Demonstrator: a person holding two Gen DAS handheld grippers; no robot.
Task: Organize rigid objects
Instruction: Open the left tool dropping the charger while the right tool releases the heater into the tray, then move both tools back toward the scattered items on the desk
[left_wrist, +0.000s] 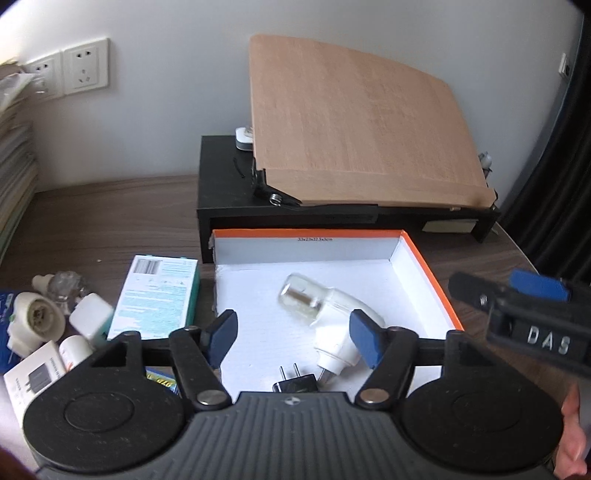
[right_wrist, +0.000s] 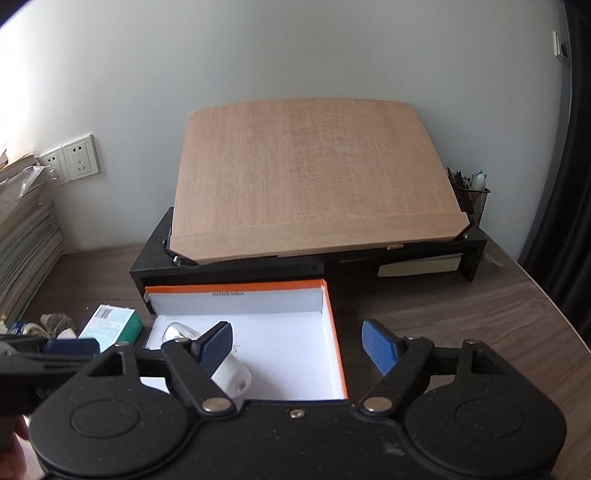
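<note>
**A:** Left claw (left_wrist: 293, 338) hangs over the near end of the orange-rimmed box (left_wrist: 430, 269), jaws parted about halfway, nothing pinched between the blue pads (left_wrist: 364, 338).

**B:** And the white plug-in vaporiser with the clear bottle (left_wrist: 321, 314)?

**A:** Lying on its side on the white box floor, bottle end toward 11 o'clock, plug end toward 5. The right pad sits just in front of its white body, and I see no squeeze on it.

**B:** Anything else in the box?

**A:** A small black two-pin plug (left_wrist: 295, 380) at 6 o'clock, right at the left claw's body, just beside the vaporiser's plug end.

**B:** Right claw?

**A:** Right claw (right_wrist: 299, 345) stands wide and empty. Its left pad is over the box interior, its right pad over bare worktop (right_wrist: 480, 314) outside the orange wall, so it straddles the box's right side. From the left camera it pokes in at 3 o'clock, with a hand (left_wrist: 572, 435) behind it.

**B:** What is waiting outside?

**A:** At 9 o'clock from the box, on the worktop, a teal and white carton (left_wrist: 159, 295) lies flat. Further left sits a cluster: a white round plug-in unit (left_wrist: 35, 319), a white cube-shaped adapter (left_wrist: 90, 319), a clear empty bottle (left_wrist: 68, 286) and a white charger box (left_wrist: 35, 376).

**B:** Background?

**A:** At 12 o'clock, a black riser (right_wrist: 155, 266) carries a tilted wooden board (right_wrist: 310, 177). A mesh pen cup (right_wrist: 474, 201) stands at its right end, wall sockets (right_wrist: 72, 160) at 10 o'clock above a stack of papers (right_wrist: 26, 240).
</note>
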